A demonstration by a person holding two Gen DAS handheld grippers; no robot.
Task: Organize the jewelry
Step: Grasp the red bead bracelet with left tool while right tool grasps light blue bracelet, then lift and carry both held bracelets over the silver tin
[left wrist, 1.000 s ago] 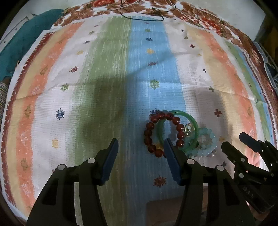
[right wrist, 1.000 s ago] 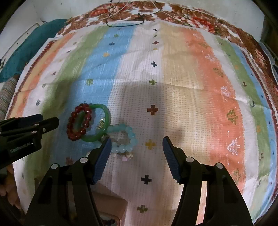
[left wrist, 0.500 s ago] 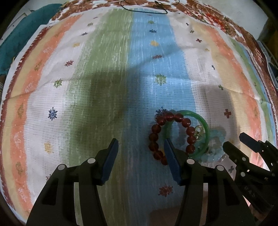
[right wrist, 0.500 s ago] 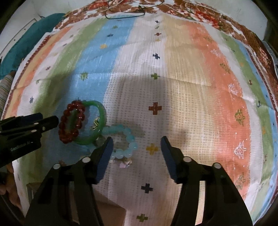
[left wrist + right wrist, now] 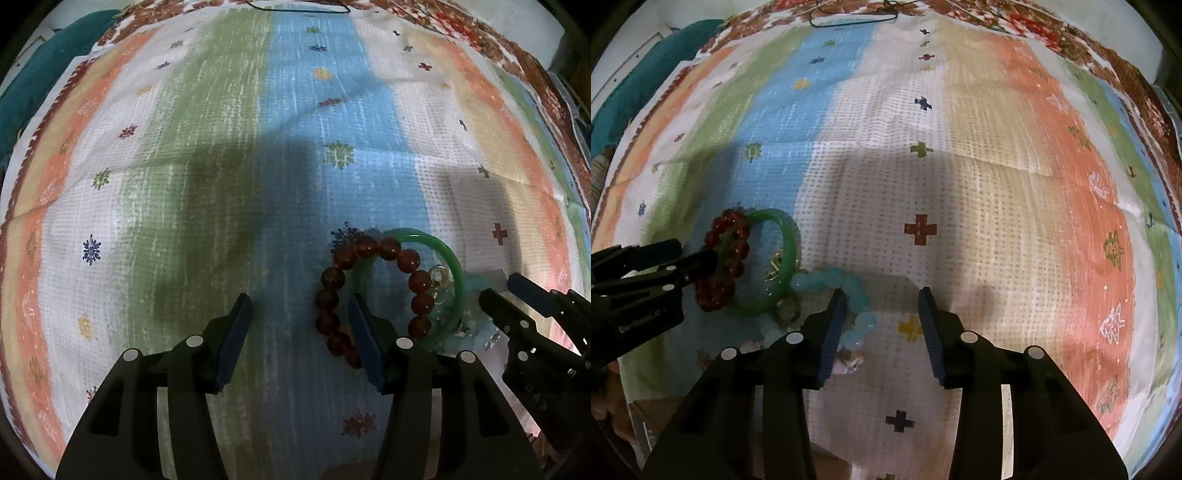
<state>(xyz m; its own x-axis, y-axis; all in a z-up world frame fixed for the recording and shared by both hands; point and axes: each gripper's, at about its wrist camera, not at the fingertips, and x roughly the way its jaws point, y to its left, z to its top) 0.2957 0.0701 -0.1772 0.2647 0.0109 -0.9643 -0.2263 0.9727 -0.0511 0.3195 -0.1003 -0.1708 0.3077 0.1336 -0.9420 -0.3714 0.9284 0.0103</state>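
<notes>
Between left fingers: bare cloth only. Left gripper is spread wide, holds nothing.
Left, right finger: its tip sits at the near-left arc of the red beads, overlapping them in view; touching or just above, can't tell.
Red beads: lie ahead-right of left gripper, flat, draped over the left rim of the green bangle. Loop runs longest near-to-far.
Right gripper: spread apart, empty. Its left finger covers the near-right part of the aqua beads; the gap itself is over plain cloth with a yellow cross.
Aqua beads: ahead-left of right gripper, flat, butted against the bangle's near-right side.
Nearer: left gripper for red beads, right for aqua. Bangle sits between the two, reachable by either.
Key offset: both grippers need to shift inward towards the pile to get a strand between the fingers.
In the way: all three loops overlap, so lifting one likely drags another. Small gold rings lie inside the bangle and could snag. Pale charm bits sit by the aqua strand.
Around: striped cloth, dark cord at far edge, well apart. No tray or box identifiable.
Collision risk: gripper tips are close across the pile.
</notes>
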